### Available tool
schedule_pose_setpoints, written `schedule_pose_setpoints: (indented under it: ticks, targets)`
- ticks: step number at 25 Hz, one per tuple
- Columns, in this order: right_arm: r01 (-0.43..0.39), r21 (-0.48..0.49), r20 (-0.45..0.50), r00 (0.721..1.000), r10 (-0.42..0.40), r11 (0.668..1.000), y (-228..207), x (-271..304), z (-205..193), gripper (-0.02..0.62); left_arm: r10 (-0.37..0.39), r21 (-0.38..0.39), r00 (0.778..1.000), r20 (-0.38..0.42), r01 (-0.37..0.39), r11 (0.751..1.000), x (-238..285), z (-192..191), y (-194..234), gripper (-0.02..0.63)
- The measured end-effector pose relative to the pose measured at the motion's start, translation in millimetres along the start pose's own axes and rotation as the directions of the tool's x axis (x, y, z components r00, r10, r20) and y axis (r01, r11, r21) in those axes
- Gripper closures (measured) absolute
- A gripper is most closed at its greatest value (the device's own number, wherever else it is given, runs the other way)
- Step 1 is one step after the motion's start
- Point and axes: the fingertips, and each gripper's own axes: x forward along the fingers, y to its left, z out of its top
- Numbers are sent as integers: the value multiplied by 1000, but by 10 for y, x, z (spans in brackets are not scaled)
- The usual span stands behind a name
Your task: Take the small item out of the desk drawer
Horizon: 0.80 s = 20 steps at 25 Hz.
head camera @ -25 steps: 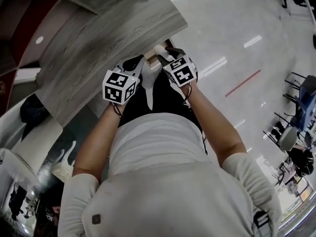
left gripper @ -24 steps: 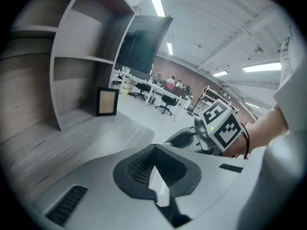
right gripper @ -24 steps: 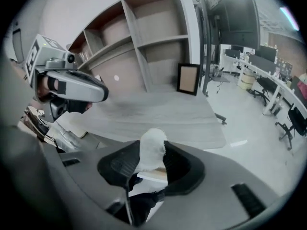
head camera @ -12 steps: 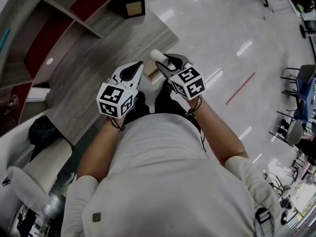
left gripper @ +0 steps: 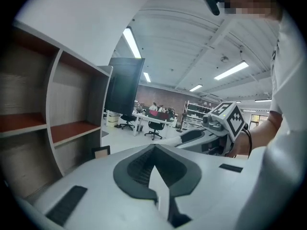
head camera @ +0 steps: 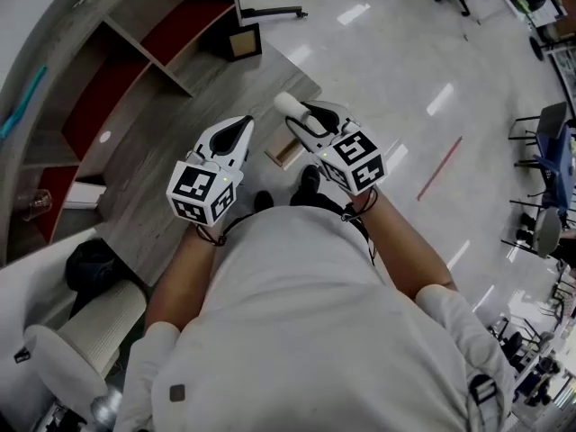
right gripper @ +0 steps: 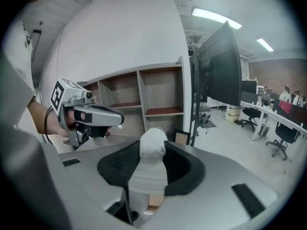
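My right gripper (head camera: 301, 113) is shut on a small white item (head camera: 288, 104), a rounded lump wrapped in white, which sticks out past the fingertips. In the right gripper view the item (right gripper: 152, 152) stands between the dark pads. My left gripper (head camera: 236, 133) is held beside it to the left, jaws together with nothing in them; its own view shows the left gripper (left gripper: 154, 150) meeting at a point. Both hang above the edge of the grey wooden desk (head camera: 171, 142). Below them a light wooden drawer (head camera: 284, 151) juts out from the desk's edge.
Wooden shelves (head camera: 135, 70) with red backs run along the desk's far side. A small picture frame (head camera: 243, 40) stands at the desk's end. A black bag (head camera: 90, 264) and a white chair (head camera: 81, 331) lie at lower left. Glossy floor with a red line (head camera: 439, 167) spreads to the right.
Both grippers have risen from the drawer's level to above the desk's edge, the right one keeping the white item. The view has swung to take in more of the shelves.
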Motion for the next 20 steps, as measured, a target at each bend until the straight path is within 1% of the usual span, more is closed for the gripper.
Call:
schedule_pose_setpoints:
  ticks: [4, 8, 14, 20]
  targets:
    - [28, -14, 58, 998, -27, 1000, 98, -142, 223, 439, -9, 27, 999, 37, 8, 1000, -118, 176, -21, 595]
    - [47, -16, 91, 995, -45, 999, 190, -238, 351, 439, -23, 50, 998, 55, 21, 999, -226, 281, -36, 595]
    - [81, -13, 113, 990, -79, 997, 244, -343, 456, 439, -46, 68, 997, 69, 41, 997, -321, 364, -45, 595]
    - [116, 8, 115, 987, -116, 993, 355, -452, 422, 439, -90, 73, 994, 58, 86, 994, -446, 303, -98, 595]
